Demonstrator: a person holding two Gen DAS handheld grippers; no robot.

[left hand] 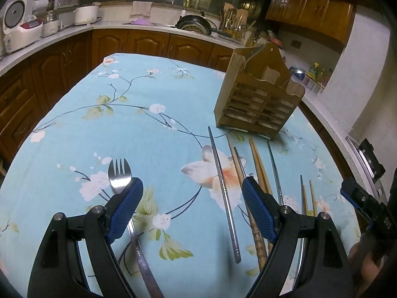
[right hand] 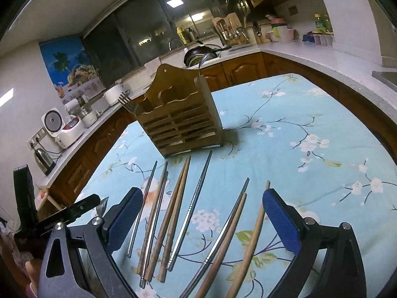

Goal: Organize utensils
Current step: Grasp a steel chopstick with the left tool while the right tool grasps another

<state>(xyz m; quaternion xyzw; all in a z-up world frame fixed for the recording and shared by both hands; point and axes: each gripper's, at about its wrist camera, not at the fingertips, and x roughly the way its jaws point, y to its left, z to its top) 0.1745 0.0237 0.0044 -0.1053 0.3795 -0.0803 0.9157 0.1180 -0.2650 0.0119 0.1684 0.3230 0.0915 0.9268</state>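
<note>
A wooden slatted utensil holder (left hand: pixel 258 99) (right hand: pixel 181 124) stands on the flowered blue tablecloth; a fork (right hand: pixel 127 103) pokes out of its left side in the right wrist view. Several metal and wooden chopsticks (left hand: pixel 224 191) (right hand: pixel 173 213) lie in front of it. A metal fork (left hand: pixel 119 176) lies to the left, partly under my left finger. My left gripper (left hand: pixel 192 196) hovers open over the cloth between the fork and a metal chopstick, holding nothing. My right gripper (right hand: pixel 202 208) hangs open above the chopsticks, several between its blue pads (right hand: pixel 280 221), none gripped.
The table (left hand: pixel 139 114) is ringed by wooden cabinets and a white counter (right hand: pixel 320 57) with a rice cooker (left hand: pixel 17 27), a pan (left hand: pixel 196 23) and jars. The right gripper's body (left hand: pixel 367 203) shows at the right edge of the left wrist view.
</note>
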